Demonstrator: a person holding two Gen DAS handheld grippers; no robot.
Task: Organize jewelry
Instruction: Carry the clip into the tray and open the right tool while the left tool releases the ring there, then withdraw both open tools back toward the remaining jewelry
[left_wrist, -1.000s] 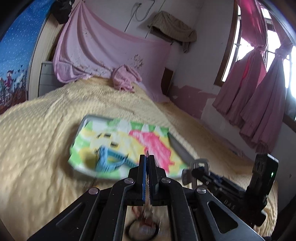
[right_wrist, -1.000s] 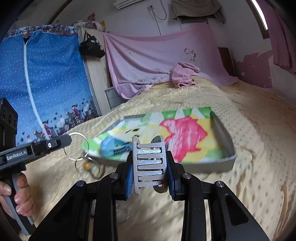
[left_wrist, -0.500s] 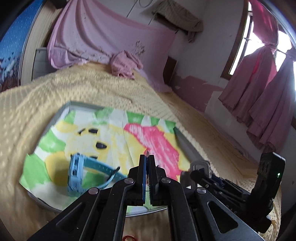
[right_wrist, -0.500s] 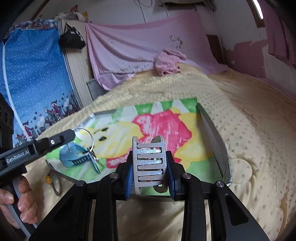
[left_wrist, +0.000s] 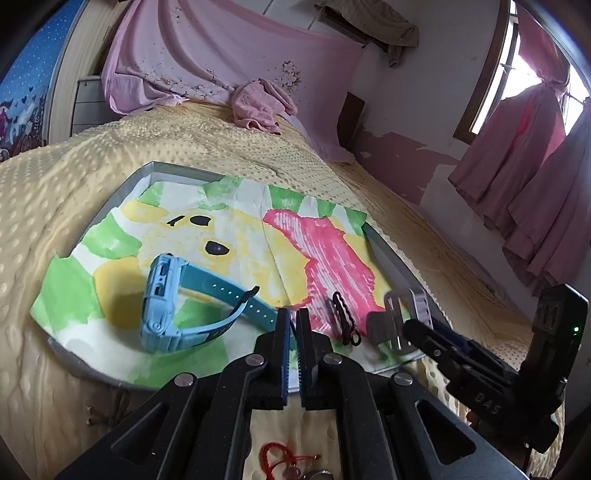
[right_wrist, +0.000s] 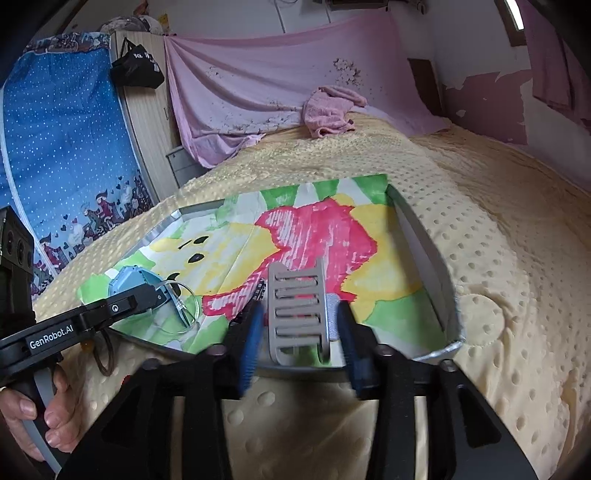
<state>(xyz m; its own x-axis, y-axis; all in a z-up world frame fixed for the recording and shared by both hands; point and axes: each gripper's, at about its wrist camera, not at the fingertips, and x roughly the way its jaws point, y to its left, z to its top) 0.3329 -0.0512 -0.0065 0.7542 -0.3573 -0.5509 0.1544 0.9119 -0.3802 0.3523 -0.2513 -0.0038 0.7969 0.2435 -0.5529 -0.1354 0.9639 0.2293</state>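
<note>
A metal tray (left_wrist: 391, 254) lined with a colourful drawing lies on the yellow bedspread. A blue watch (left_wrist: 173, 302) lies in its near left part, and a dark hair clip (left_wrist: 343, 321) lies in the middle. My right gripper (right_wrist: 297, 332) is open over the tray's near edge; a silver slotted cuff (right_wrist: 297, 306) stands free between its fingers. It also shows in the left wrist view (left_wrist: 406, 317). My left gripper (left_wrist: 293, 332) has its jaws slightly apart. In the right wrist view a thin silver ring (right_wrist: 184, 306) blurs at its tip (right_wrist: 147, 295), over the tray beside the watch.
A red string bracelet (left_wrist: 280, 461) and a dark loop (right_wrist: 103, 354) lie on the bedspread in front of the tray. A pink cloth (left_wrist: 262, 107) lies at the bed's far end. Pink curtains (left_wrist: 535, 192) hang at the right.
Both grippers moved forward over the tray. My right gripper opened and let go of the silver cuff. My left gripper's jaws parted slightly, and the ring dropped toward the tray.
</note>
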